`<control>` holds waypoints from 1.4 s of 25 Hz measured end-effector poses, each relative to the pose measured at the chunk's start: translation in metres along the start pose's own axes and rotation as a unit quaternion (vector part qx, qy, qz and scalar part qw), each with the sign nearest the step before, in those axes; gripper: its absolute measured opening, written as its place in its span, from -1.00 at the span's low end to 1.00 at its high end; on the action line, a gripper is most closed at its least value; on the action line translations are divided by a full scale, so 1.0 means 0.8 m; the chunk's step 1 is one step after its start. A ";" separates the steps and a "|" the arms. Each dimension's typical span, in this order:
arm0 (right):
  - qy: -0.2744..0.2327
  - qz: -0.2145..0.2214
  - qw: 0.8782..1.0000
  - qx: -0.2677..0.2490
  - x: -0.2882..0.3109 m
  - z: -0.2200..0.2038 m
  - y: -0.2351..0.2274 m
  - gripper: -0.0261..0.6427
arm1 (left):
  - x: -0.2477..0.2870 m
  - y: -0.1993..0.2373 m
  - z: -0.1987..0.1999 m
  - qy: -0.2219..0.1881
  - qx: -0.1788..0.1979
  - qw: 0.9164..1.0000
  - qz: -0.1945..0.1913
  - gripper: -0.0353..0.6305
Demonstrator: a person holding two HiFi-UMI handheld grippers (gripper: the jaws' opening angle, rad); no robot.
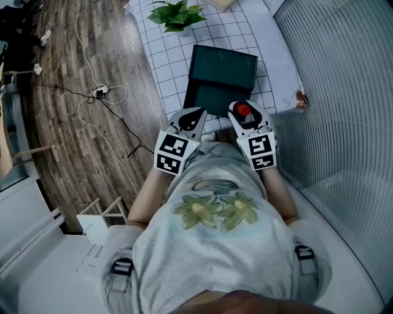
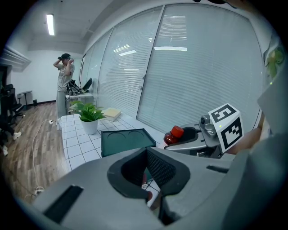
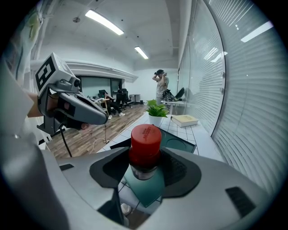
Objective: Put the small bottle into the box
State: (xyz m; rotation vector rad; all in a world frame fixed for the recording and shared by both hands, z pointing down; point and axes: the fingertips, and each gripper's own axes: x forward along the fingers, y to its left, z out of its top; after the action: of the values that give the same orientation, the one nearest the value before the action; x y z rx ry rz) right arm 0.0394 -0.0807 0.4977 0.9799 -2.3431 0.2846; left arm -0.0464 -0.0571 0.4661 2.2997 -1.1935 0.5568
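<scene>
A small bottle [image 3: 145,150] with a red cap [image 1: 244,110] sits between the jaws of my right gripper [image 1: 245,113], which is shut on it just above the table's near edge. The same bottle [image 2: 173,134] shows in the left gripper view, off to the right. The dark green box [image 1: 220,80] lies open on the white gridded table [image 1: 161,55], directly beyond both grippers. It also shows as a box [image 2: 126,140] with two round recesses, and as a box [image 3: 179,143] behind the bottle. My left gripper [image 1: 191,116] is shut with nothing in it, beside the box's near left corner.
A potted plant [image 1: 177,16] stands at the table's far end, with a pale book [image 3: 184,120] beside it. A blind-covered glass wall [image 1: 344,92] runs along the right. Cables and a power strip [image 1: 99,92] lie on the wooden floor at left. A person [image 2: 64,83] stands far off.
</scene>
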 end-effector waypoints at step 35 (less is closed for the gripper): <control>0.034 -0.002 0.999 0.009 0.036 -0.029 -0.013 -0.28 | 0.040 0.021 0.005 0.013 -0.001 1.000 -0.020 -0.87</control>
State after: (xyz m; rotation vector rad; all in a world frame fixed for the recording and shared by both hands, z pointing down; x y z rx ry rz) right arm 0.0400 -0.0955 0.5331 0.9693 -2.2811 0.3328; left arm -0.0430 -0.0879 0.4846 2.3021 -1.1333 0.5688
